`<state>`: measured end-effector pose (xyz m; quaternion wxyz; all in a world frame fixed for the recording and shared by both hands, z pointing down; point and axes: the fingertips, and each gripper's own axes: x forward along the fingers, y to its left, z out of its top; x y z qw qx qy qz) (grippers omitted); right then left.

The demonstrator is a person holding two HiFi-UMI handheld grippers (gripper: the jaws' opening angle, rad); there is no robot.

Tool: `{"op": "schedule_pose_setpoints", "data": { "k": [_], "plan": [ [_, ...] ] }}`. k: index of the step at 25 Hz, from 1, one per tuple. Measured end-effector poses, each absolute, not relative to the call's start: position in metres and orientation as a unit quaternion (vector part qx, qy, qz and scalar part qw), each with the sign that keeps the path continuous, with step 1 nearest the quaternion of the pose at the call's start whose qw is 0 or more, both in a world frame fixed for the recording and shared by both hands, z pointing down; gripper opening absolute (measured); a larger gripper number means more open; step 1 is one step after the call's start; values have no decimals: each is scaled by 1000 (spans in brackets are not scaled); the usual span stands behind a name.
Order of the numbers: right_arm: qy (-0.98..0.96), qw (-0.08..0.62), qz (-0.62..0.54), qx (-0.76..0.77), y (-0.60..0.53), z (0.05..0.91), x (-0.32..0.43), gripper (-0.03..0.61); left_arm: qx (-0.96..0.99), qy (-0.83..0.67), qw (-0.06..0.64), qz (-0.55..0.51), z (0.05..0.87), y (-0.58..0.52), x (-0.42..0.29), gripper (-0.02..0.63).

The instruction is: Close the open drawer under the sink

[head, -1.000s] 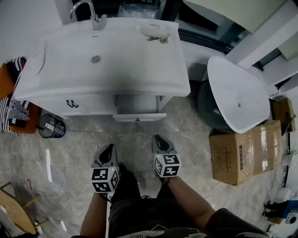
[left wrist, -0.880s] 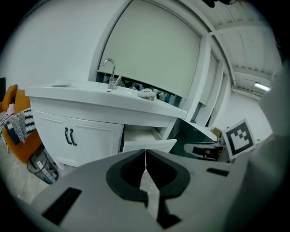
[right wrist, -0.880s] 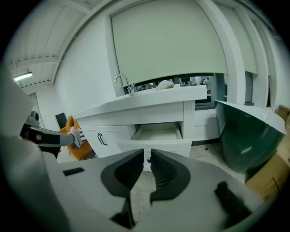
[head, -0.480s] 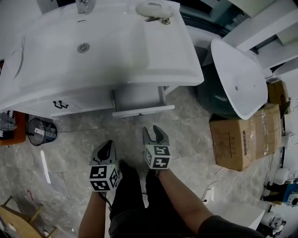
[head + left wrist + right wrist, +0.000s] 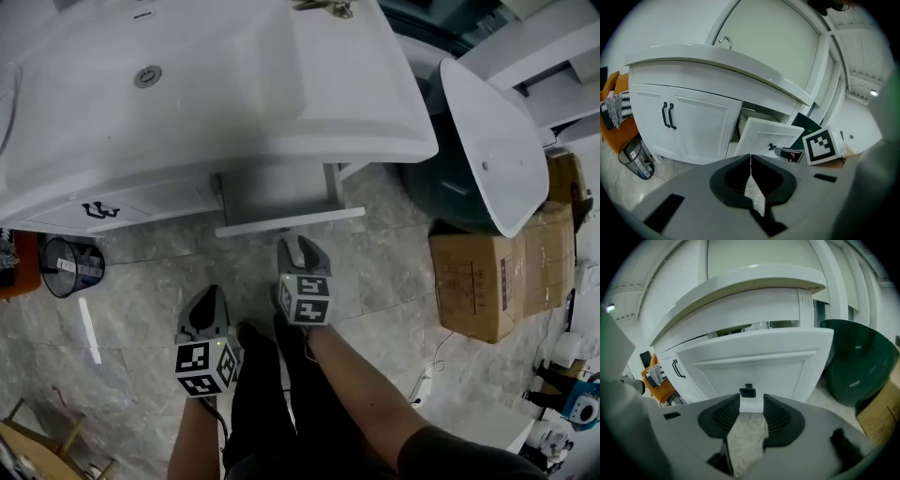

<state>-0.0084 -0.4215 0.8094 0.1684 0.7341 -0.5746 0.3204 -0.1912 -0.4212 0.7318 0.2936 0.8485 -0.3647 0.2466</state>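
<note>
The white vanity (image 5: pixel 309 112) carries the sink, and its drawer (image 5: pixel 281 192) stands pulled out below the right part. The drawer front (image 5: pixel 754 364) is a white panel with a small black knob (image 5: pixel 747 392). My right gripper (image 5: pixel 298 253) is open with nothing between its jaws, and it points at the drawer front just short of it, the knob lying right beyond its tips (image 5: pixel 751 404). My left gripper (image 5: pixel 206 300) hangs lower left, apart from the drawer, with its jaws shut and empty (image 5: pixel 750 157). In the left gripper view the drawer front (image 5: pixel 764 136) sits tilted outward beside the right gripper's marker cube (image 5: pixel 824 145).
Left of the drawer is a cabinet door with black handles (image 5: pixel 98 210). A bin with a black liner (image 5: pixel 70 265) stands on the marble floor at the left. A loose white basin (image 5: pixel 497 141) leans on a dark green tub (image 5: pixel 441 192) at the right, beside a cardboard box (image 5: pixel 487 277).
Both grippers have sunk and come nearer the vanity. The right gripper's jaws have gone from shut to wide open and moved up close to the drawer front. The left stayed shut.
</note>
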Motion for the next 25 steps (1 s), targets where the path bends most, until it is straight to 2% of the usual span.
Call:
{"op": "schedule_pose_setpoints", "data": {
  "k": [5, 7, 25],
  "plan": [
    [-599, 177, 307, 718, -445, 824, -8, 161, 844, -367, 296, 256, 748, -421, -186, 15],
    [-606, 176, 298, 716, -453, 823, -8, 140, 841, -370, 298, 258, 751, -420, -185, 15],
    [-605, 157, 305, 719, -541, 817, 24, 141, 829, -394, 302, 258, 746, -470, -162, 15]
  ]
}}
